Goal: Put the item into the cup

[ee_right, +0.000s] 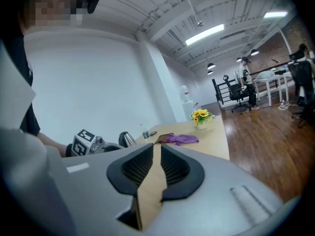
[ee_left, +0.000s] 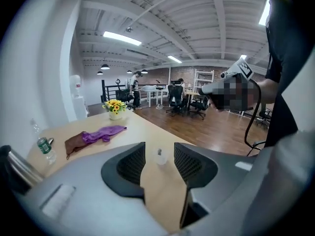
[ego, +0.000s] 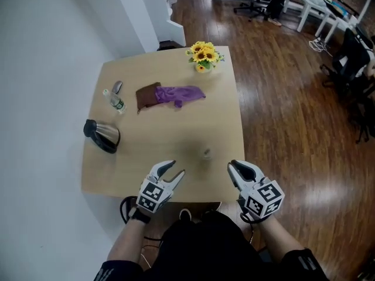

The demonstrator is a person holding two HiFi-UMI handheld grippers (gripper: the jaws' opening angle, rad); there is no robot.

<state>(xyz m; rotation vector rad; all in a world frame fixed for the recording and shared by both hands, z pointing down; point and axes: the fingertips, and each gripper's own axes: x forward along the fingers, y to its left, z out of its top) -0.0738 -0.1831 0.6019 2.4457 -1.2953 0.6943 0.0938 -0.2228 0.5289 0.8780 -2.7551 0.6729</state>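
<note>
- Head view: the left gripper [ego: 176,168] and the right gripper [ego: 239,168] hovered side by side over the near edge of the light wooden table [ego: 176,133], each in one of the person's hands.
- The small clear plastic cup [ego: 206,153] stood upright on the table just ahead of the two grippers, between their lines and touched by neither.
- Well beyond the grippers lay a crumpled purple cloth [ego: 180,94] partly over a brown cloth [ego: 146,96]; a pot of yellow sunflowers [ego: 204,56] stood at the far edge.
- Far to the left gripper's left were a clear plastic bottle [ego: 116,102] and a black-handled steel kettle [ego: 102,136].
- Left gripper view: jaws were wide apart and released, with nothing gripped. The cup showed through the gap, farther out on the table, clear of both pads. A small dark speck showed at the cup; whether that was the item could not be told.
- Right gripper view: jaws stood only a narrow slit apart, pads not meeting, with bare table showing through and nothing between them. The cloths and the flowers lay ahead, and the left gripper's marker cube sat to the left.
</note>
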